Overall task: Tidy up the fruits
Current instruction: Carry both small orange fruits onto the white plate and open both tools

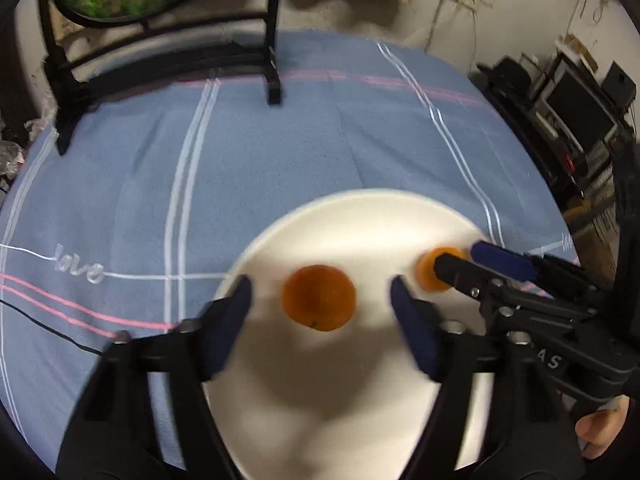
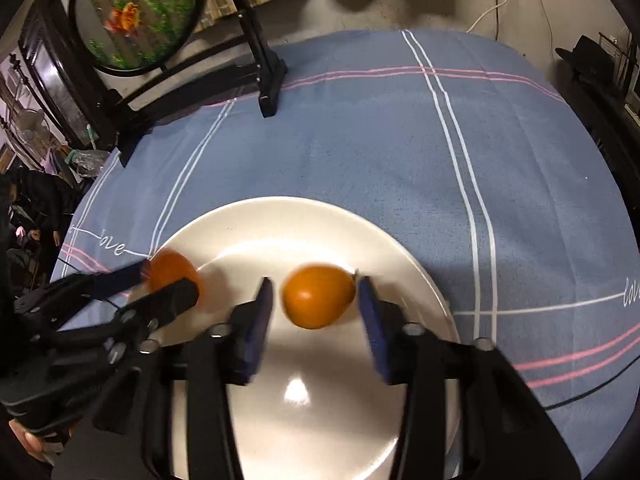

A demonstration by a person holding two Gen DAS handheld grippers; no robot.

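Observation:
Two oranges lie on a white plate (image 1: 360,216). In the left wrist view my left gripper (image 1: 322,300) is open with one orange (image 1: 319,298) between its fingers, gaps on both sides. My right gripper (image 1: 460,258) reaches in from the right around the second orange (image 1: 430,274). In the right wrist view my right gripper (image 2: 316,300) is open with that orange (image 2: 319,297) between its pads, on the plate (image 2: 280,216). The left gripper (image 2: 166,278) shows at the left around the other orange (image 2: 172,270).
The plate sits near the front of a table with a blue striped cloth (image 1: 320,140). A black stand holding a round picture (image 2: 140,16) is at the back left. Shelves with electronics (image 1: 568,112) are to the right.

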